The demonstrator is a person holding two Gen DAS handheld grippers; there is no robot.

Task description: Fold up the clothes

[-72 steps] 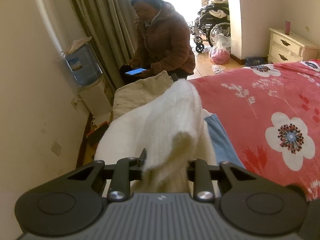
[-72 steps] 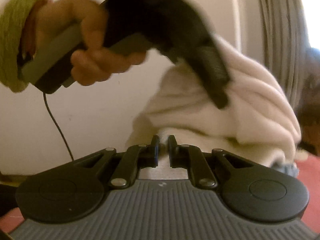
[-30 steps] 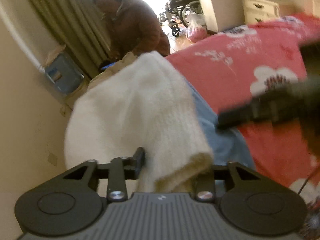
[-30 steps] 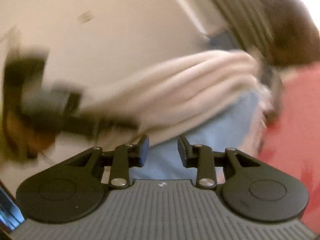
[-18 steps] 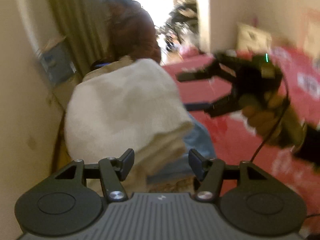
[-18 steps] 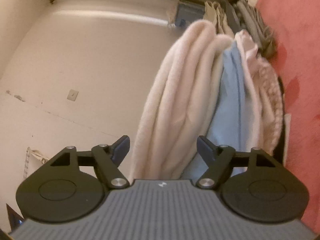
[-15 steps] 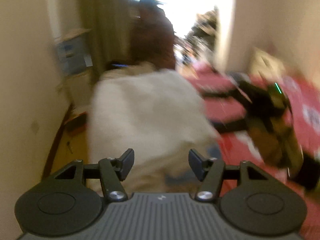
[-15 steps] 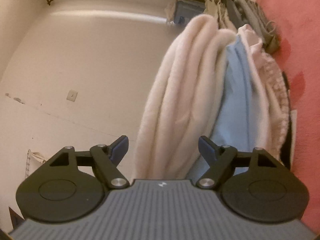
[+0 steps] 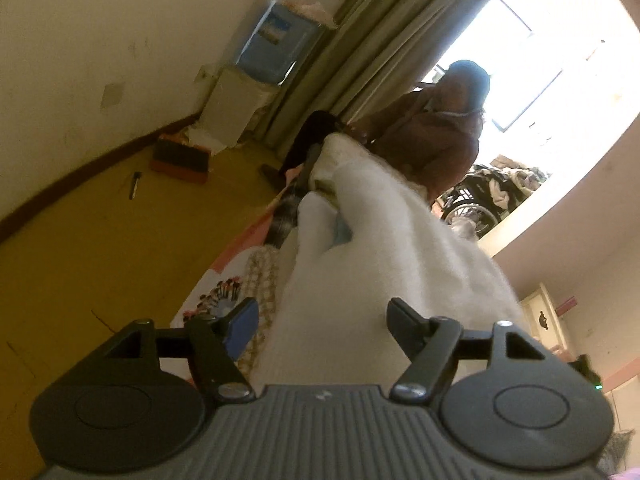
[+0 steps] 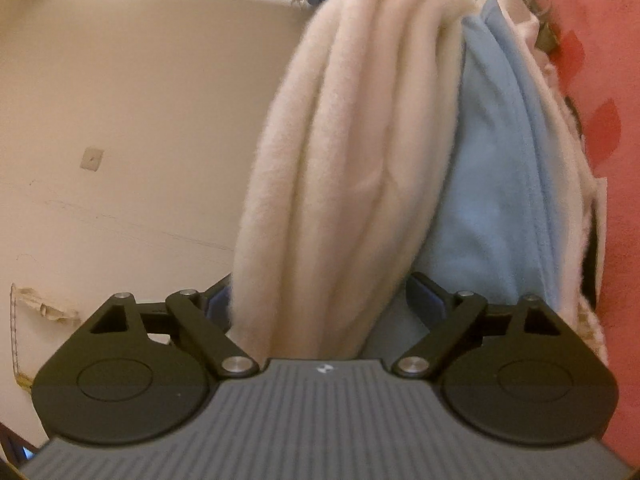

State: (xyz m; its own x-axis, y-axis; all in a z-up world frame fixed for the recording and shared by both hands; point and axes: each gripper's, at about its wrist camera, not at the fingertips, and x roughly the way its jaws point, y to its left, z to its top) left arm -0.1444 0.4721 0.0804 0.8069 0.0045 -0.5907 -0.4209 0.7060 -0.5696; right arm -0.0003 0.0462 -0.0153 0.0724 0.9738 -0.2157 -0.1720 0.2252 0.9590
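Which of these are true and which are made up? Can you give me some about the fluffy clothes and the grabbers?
1. The left gripper has its jaws wide apart. True.
2. The right gripper is shut tight on a sock. False: its jaws are open, with the white fleece between them.
3. A light blue garment lies right beside the white fleece. True.
4. The bedspread is green. False: it is red.
5. A person in a brown coat is by the curtain. True.
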